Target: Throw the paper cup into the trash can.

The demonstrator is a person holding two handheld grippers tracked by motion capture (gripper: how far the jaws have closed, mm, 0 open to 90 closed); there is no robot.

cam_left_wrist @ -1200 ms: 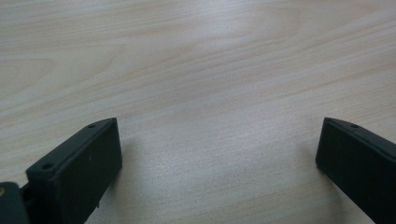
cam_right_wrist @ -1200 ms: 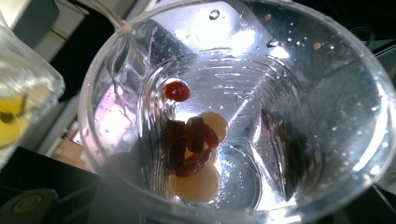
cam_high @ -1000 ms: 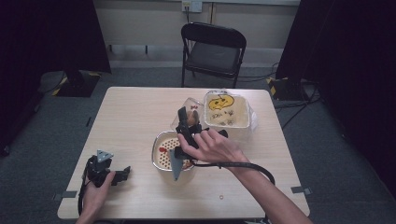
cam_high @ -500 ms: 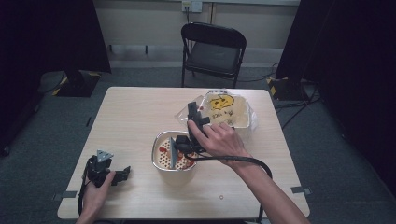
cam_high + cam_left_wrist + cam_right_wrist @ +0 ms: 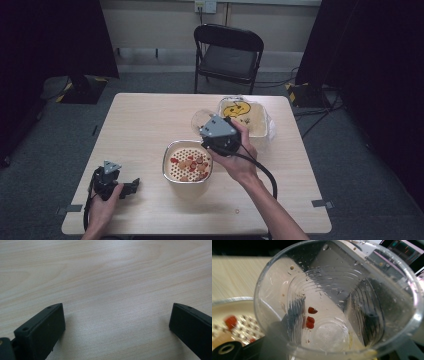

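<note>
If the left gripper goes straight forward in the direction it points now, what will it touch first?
Probably only the table. The left gripper has its jaws open, with bare wood between and ahead of them. In the high view it points toward the metal bowl, but that stands well apart; depth is hard to judge.

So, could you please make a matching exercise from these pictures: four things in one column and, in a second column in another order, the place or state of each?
Things:
1. clear plastic cup
2. metal strainer bowl
3. left tongs
4. folding chair

Places or states:
A. open, resting over bare wood
B. beyond the table's far edge
C. held in the right tongs, a few red pieces stuck inside
D. mid-table, holding red and tan pieces

Pairs: 1-C, 2-D, 3-A, 4-B
</note>
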